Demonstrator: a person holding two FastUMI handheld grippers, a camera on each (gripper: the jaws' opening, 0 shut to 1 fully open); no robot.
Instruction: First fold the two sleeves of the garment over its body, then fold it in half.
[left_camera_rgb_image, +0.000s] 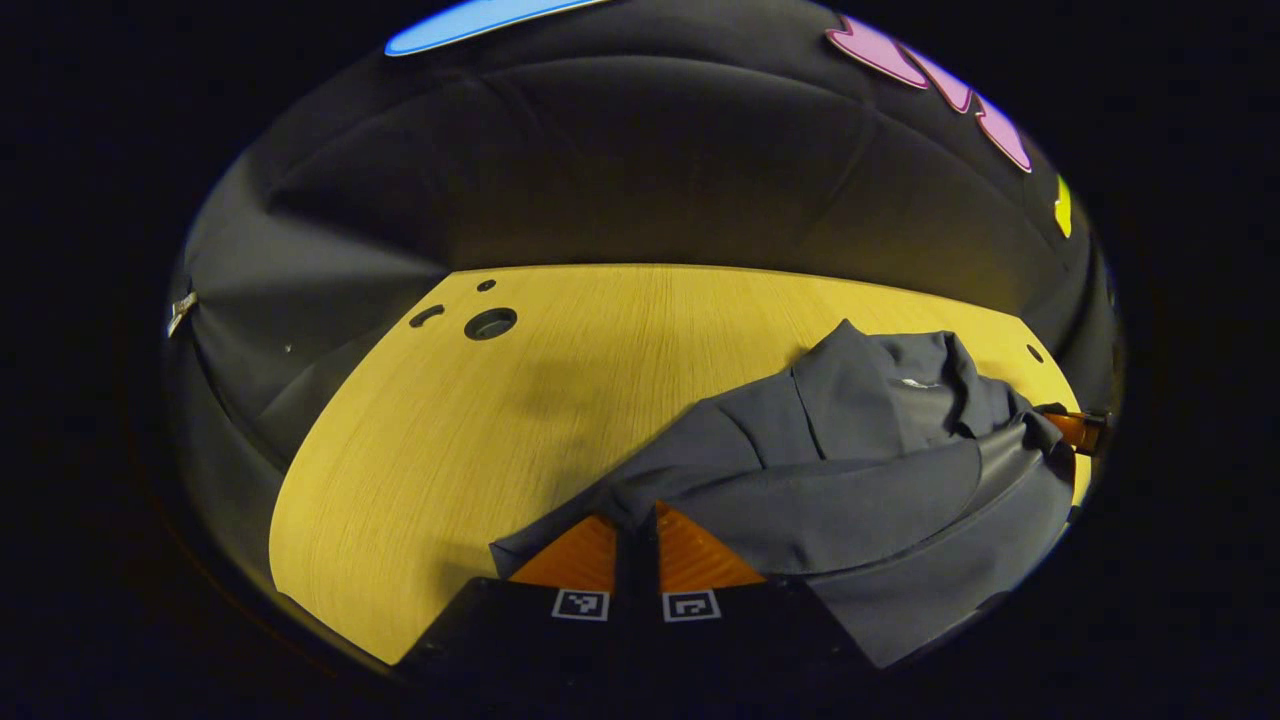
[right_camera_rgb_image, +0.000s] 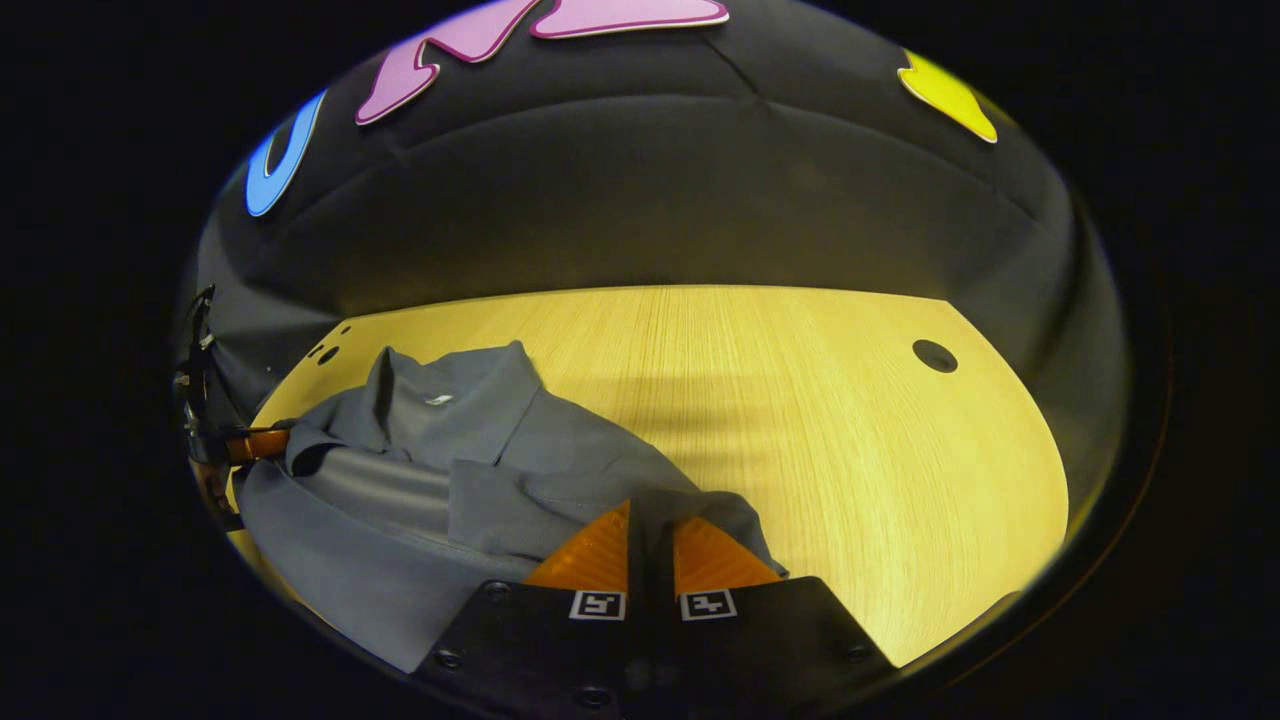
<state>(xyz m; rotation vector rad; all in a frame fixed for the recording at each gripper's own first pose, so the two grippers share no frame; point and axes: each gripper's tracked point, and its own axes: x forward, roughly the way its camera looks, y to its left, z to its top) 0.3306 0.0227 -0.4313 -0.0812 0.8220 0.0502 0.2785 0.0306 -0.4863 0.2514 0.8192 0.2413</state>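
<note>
A dark grey collared shirt (left_camera_rgb_image: 850, 470) lies on the yellow wooden table (left_camera_rgb_image: 620, 340), its sleeves folded in over the body and its near edge lifted. My left gripper (left_camera_rgb_image: 636, 520) is shut on a corner of the shirt's near edge. In the right gripper view the same shirt (right_camera_rgb_image: 450, 470) spreads to the left, collar toward the far side. My right gripper (right_camera_rgb_image: 650, 515) is shut on the shirt's other near corner. The right gripper (left_camera_rgb_image: 1075, 430) shows at the shirt's far end in the left gripper view, and the left gripper (right_camera_rgb_image: 250, 443) shows likewise in the right gripper view.
The table (right_camera_rgb_image: 800, 400) has a round cable hole (left_camera_rgb_image: 490, 323) with small openings beside it at one far corner, and another hole (right_camera_rgb_image: 934, 355) at the other. Black cloth walls close the booth behind and at the sides.
</note>
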